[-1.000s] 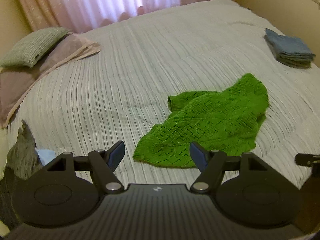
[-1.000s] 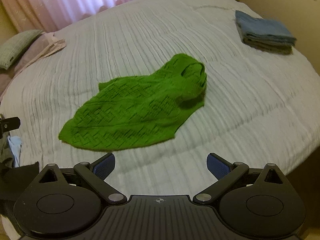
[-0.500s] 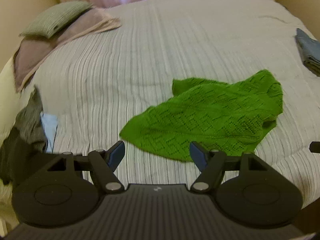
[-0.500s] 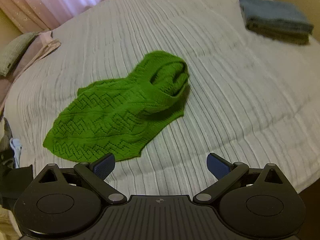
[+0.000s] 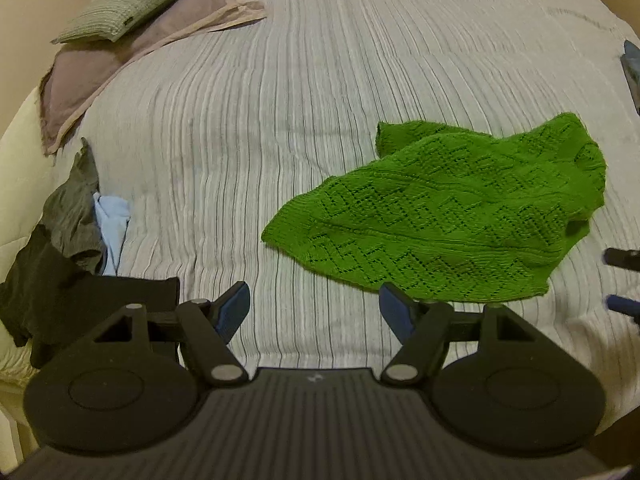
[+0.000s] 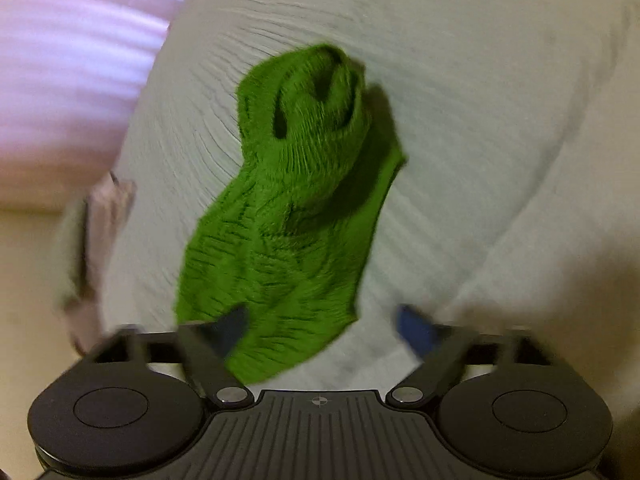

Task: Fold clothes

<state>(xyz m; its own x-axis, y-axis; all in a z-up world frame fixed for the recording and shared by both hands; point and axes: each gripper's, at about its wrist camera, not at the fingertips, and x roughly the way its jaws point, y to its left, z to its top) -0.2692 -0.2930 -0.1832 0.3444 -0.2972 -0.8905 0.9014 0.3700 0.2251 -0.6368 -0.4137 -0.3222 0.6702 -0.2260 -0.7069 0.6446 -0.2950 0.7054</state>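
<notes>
1. The left tongs are wide open and hold nothing. They hang over bare bed.
2. The right tongs are wide open too and hold nothing. This view is blurry.
3. The green knit top lies rumpled on the bed, not folded. Its near edge sits right between the right tongs, so they are closer.
4. Its long way runs from the right tongs to its bunched far end.

1. I count one green knitted garment on one striped bedspread.
2. Two pillows: one green, one mauve.
3. Three loose garments at my left: grey, light blue, black.
</notes>
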